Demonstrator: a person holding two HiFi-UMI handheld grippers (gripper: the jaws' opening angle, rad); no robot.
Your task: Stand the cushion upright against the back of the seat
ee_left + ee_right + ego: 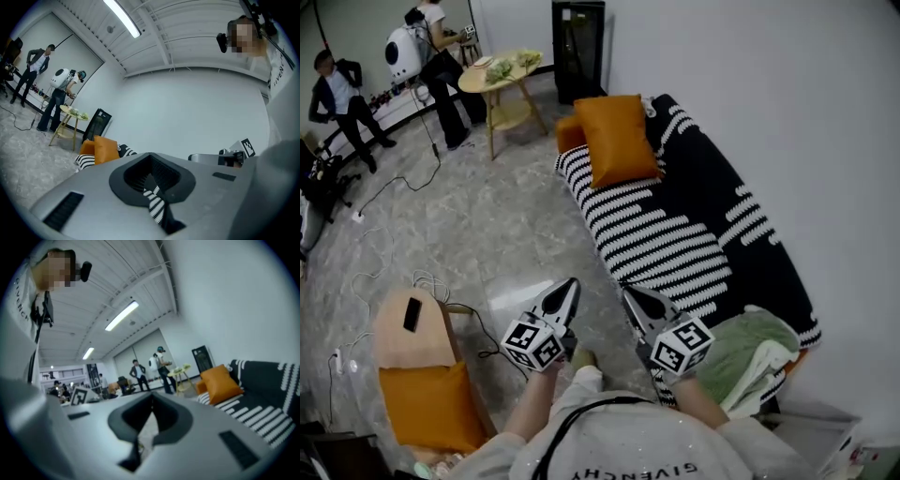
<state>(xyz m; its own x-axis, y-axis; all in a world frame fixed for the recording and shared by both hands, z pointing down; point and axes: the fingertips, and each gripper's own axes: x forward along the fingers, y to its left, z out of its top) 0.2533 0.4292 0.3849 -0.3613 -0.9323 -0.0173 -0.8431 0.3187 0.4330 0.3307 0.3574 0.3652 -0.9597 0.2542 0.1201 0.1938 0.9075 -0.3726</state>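
Black-and-white striped sofa (675,234) is stretching from the lower right toward the upper middle of the head view. Orange cushion (617,139) is resting tilted on its far end, upper centre. Left gripper (566,289) and right gripper (634,300), lower centre, are pointing toward the sofa, jaws pressed together on nothing.
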